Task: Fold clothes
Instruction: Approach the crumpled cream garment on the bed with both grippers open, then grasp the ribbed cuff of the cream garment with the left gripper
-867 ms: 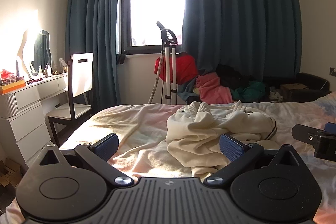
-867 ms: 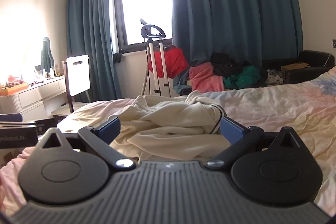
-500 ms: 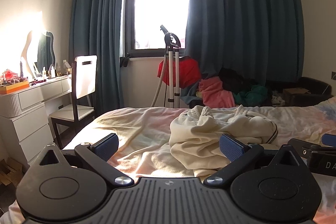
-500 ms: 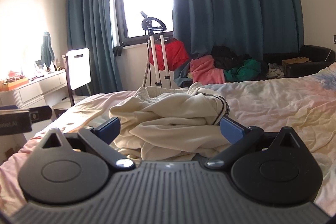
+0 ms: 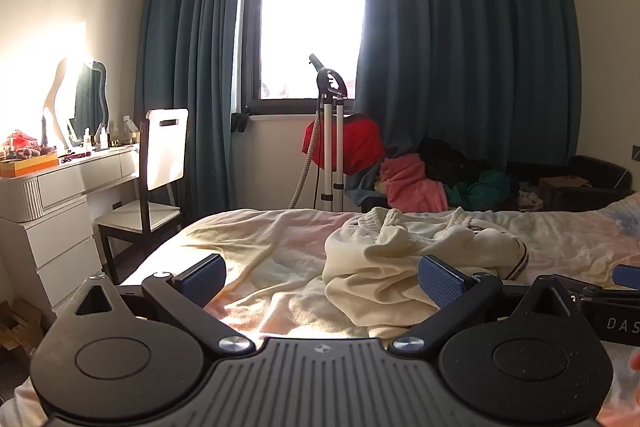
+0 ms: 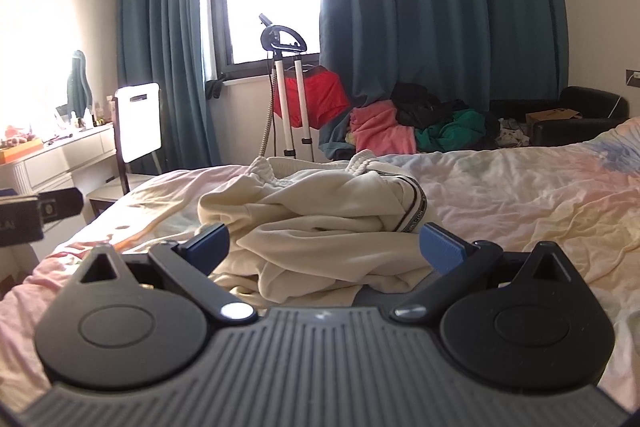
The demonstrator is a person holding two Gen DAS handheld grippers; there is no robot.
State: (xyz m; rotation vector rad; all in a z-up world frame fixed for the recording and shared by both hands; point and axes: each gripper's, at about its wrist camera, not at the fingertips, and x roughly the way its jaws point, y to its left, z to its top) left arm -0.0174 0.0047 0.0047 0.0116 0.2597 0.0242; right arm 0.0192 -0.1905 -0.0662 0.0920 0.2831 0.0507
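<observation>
A crumpled cream garment (image 5: 416, 259) with a striped hem lies bunched on the bed (image 5: 260, 251). My left gripper (image 5: 320, 277) hovers over the near edge of the bed, open, with the garment ahead and to the right of its gap. In the right wrist view the same cream garment (image 6: 320, 215) fills the space just beyond my right gripper (image 6: 324, 245), which stands wide open with nothing pressed between its blue pads. Part of the right gripper (image 5: 600, 303) shows at the right edge of the left view, and part of the left gripper (image 6: 32, 215) at the left edge of the right view.
The pastel bedsheet (image 6: 520, 195) spreads wrinkled to the right. Behind the bed stand a garment steamer (image 5: 330, 131), a pile of clothes (image 5: 440, 175) and a dark sofa (image 6: 576, 115). A white chair (image 5: 160, 163) and dresser (image 5: 52, 203) line the left wall.
Both grippers have drawn back and tilted up a little, so the garment sits lower and farther in the left view. The right gripper has shifted so the garment sits centred before it. Both stay open.
</observation>
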